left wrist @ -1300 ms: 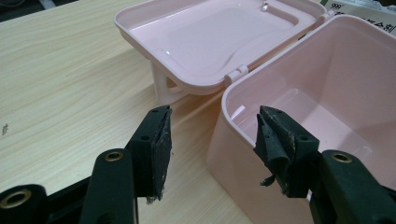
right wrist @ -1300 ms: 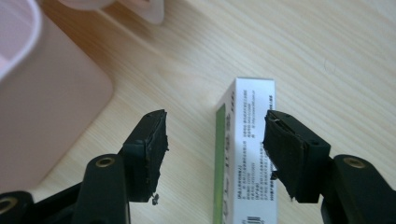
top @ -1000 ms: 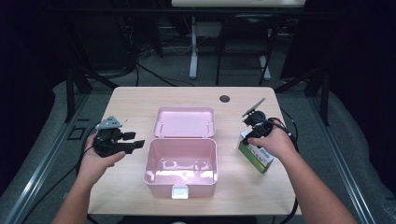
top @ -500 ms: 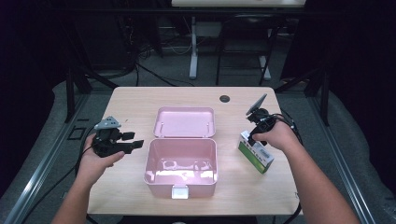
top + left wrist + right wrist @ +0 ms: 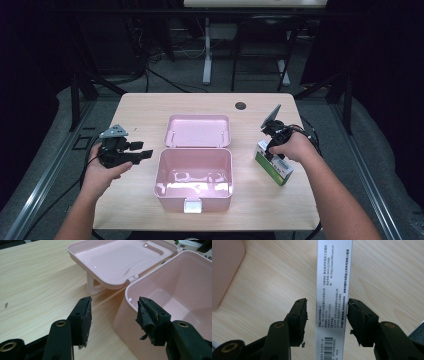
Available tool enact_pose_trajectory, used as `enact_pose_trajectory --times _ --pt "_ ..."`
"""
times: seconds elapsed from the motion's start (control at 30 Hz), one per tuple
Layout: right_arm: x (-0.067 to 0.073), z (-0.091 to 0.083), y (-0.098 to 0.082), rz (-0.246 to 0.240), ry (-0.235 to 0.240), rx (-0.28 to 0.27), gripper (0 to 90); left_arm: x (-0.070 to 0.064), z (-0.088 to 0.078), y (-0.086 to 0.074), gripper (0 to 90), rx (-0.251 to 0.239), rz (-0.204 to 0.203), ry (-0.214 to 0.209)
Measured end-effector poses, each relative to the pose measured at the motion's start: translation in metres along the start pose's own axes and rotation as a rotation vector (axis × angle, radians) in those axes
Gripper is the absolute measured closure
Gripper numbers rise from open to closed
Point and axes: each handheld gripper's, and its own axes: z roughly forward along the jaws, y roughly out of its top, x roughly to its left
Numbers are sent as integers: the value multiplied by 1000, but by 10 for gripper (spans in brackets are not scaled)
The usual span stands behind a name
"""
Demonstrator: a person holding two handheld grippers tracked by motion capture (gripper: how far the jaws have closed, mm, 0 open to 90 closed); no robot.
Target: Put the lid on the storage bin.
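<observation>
High view: right gripper (image 5: 270, 145) over the green-and-white carton (image 5: 274, 164), lying right of the open pink box (image 5: 195, 172); left gripper (image 5: 142, 154) beside it. Left gripper view: jaws wide, empty. Right gripper view: jaws have just been closing, carton (image 5: 333, 297) between them, one pad seemingly touching, the other apart.

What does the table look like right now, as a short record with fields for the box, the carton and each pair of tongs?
box: pink box in the middle of the table, nothing seen in it
lid: lid swung open, lying back behind the box
carton: green and white carton lying right of the box
left tongs: left tongs open, holding nothing, beside the box's left wall
right tongs: right tongs have just been closing around the carton's white side, a gap showing at the left pad
</observation>
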Motion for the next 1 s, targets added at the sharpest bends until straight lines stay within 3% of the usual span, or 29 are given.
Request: enact_pose_trajectory --times 0.03,0.13,0.67,1.0 --pt "0 1 0 -7 -1 4 502 -1 1 -1 451 -11 -7 19" --pt "0 6 1 -3 0 2 518 1 0 0 451 8 -6 -6" --pt "0 18 0 9 -23 39 578 4 1 -2 451 -2 -19 -7" --pt "-3 20 1 29 -9 48 599 5 1 -2 451 0 -21 -7"
